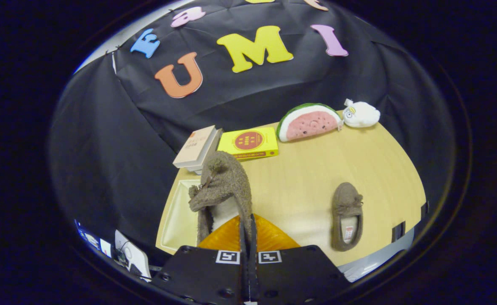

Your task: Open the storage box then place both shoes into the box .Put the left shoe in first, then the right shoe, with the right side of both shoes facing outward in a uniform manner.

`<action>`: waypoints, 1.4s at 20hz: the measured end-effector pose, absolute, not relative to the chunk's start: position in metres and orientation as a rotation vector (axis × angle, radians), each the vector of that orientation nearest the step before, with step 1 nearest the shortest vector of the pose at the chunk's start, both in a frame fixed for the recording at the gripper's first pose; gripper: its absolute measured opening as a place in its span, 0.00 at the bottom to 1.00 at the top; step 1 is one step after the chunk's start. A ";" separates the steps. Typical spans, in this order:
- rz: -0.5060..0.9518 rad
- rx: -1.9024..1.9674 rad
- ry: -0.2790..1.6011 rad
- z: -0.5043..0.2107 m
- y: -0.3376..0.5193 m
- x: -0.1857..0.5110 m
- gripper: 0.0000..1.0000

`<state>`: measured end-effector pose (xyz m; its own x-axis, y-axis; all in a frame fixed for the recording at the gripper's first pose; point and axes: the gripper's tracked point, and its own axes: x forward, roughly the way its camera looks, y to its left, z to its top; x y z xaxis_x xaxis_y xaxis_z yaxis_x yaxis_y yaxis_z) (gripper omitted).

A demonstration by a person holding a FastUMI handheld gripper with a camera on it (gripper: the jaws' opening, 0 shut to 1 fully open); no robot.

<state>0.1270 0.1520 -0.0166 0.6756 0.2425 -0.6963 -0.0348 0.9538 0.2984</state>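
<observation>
While the gripper [248, 231] is closed to a narrow slit, a brown fuzzy shoe [225, 186] is held between its fingers by the edge of the shoe's collar, with both fingers pressed on that edge. The held shoe is lifted and tilted, its toe pointed away from the fingers and its pale lining seen at the opening. Just beneath it, an orange translucent storage box [269, 237] is seen directly ahead of the fingers, and a cream tray-like lid [178, 216] is laid flat on the wooden table [307, 169] beside the box, to the left. A second brown shoe [346, 216] is set on the table well apart to the right, sole down, with its toe pointed away. Beyond the held shoe, a stack of books [197, 148] and a yellow book [248, 143] are placed near the table's far edge. Farther right, a watermelon-slice plush [309, 122] is stood beside a white plush toy [362, 114], the two nearly touching.
</observation>
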 end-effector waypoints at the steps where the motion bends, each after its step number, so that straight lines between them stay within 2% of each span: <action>1: 0.165 0.268 0.805 -0.017 0.170 0.129 0.01; 5: 0.199 0.238 0.838 -0.042 0.240 0.131 0.01; 9: 0.145 0.268 0.885 -0.081 0.279 0.147 0.01; 16: 0.003 0.286 0.922 -0.144 0.305 0.158 0.01; 28: 0.033 0.183 1.127 -0.227 0.342 0.128 0.01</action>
